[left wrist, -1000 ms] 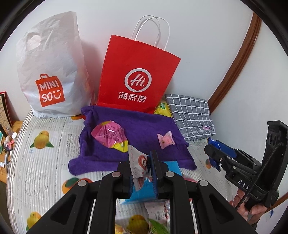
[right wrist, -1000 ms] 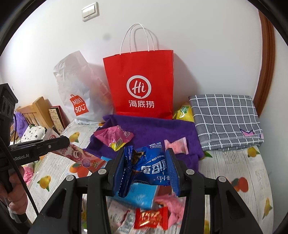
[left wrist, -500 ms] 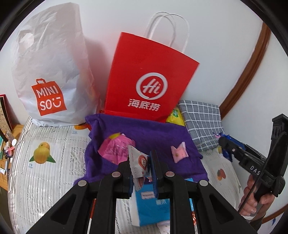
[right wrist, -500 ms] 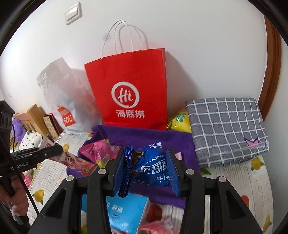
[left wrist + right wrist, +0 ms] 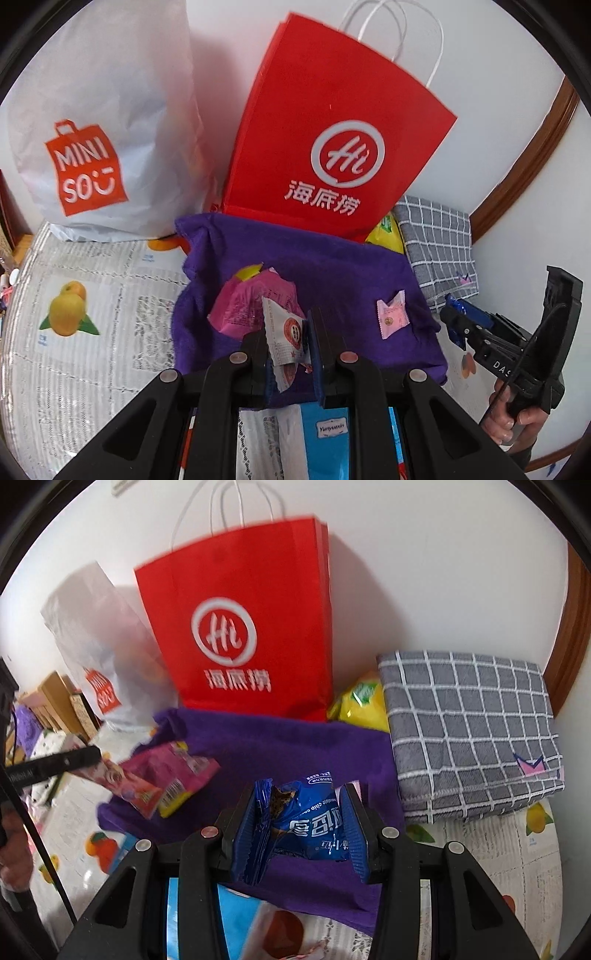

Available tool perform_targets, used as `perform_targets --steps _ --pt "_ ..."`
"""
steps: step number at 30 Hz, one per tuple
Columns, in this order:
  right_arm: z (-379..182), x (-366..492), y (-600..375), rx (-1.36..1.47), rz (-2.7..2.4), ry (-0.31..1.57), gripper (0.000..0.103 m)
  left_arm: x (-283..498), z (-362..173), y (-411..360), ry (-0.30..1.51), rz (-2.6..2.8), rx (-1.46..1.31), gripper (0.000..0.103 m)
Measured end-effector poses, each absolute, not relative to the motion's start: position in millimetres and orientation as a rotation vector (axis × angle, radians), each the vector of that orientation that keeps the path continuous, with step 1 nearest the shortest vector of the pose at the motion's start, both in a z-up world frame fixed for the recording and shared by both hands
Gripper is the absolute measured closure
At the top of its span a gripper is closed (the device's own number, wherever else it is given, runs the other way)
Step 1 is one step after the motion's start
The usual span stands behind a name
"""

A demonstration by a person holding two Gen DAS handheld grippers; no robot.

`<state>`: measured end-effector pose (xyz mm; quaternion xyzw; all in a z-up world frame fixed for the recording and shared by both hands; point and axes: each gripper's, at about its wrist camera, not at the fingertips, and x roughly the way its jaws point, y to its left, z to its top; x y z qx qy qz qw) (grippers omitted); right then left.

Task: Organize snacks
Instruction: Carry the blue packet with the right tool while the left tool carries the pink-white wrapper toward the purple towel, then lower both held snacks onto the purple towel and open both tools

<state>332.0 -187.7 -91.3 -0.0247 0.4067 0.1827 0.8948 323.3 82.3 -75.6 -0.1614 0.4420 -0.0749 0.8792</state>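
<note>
My left gripper (image 5: 290,341) is shut on a white snack packet (image 5: 282,338) with a red round mark, held over the near edge of a purple cloth (image 5: 332,273). On that cloth lie a crumpled pink packet (image 5: 247,302) and a small pink candy (image 5: 393,314). My right gripper (image 5: 301,827) is shut on a blue cookie packet (image 5: 310,830), also above the purple cloth (image 5: 295,746). The right gripper shows at the right edge of the left wrist view (image 5: 456,325), and the left gripper (image 5: 94,755) with its packet shows at the left of the right wrist view.
A red paper bag (image 5: 332,147) and a white plastic bag (image 5: 99,129) stand against the wall behind the cloth. A folded grey checked towel (image 5: 469,731) lies to the right, a yellow packet (image 5: 360,701) beside it. More snacks (image 5: 328,435) lie below the grippers on the fruit-print covering.
Both grippers have moved forward and down toward the purple cloth and the bags, which now look larger. Each keeps hold of its packet.
</note>
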Motion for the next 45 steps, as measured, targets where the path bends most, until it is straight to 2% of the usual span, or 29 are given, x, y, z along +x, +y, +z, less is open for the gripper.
perform_targets --steps 11,27,33,35,37,38,40,42,45 --pt "-137.7 352.8 -189.5 -0.068 0.365 0.955 0.059 341.6 -103.0 67.8 0.986 -0.184 -0.345 0.087" --pt "-157.1 359.9 -186.6 -0.079 0.348 0.988 0.058 351.4 -114.7 62.3 1.025 -0.19 -0.342 0.087" --pt "-154.5 357.7 -183.5 -0.103 0.361 0.977 0.049 352.0 -113.5 64.6 1.032 -0.191 -0.34 0.086" --pt "-149.9 354.6 -184.8 -0.099 0.37 0.973 0.041 352.3 -113.0 65.1 1.039 -0.185 -0.333 0.081" --pt "-143.0 350.1 -188.6 -0.085 0.37 0.954 0.027 351.4 -111.7 66.5 1.04 -0.179 -0.332 0.069" --pt "-140.7 348.3 -189.8 -0.083 0.369 0.948 0.025 350.1 -109.8 68.0 1.035 -0.177 -0.338 0.065" --pt "-134.3 342.6 -193.4 -0.081 0.363 0.937 0.024 346.1 -104.3 71.2 1.019 -0.174 -0.344 0.045" --pt "-126.8 335.2 -199.0 -0.075 0.355 0.925 0.024 340.2 -96.2 73.3 0.992 -0.167 -0.336 0.039" --pt "-116.1 320.7 -208.6 -0.05 0.332 0.901 0.024 330.7 -84.0 75.9 0.972 -0.152 -0.315 0.038"
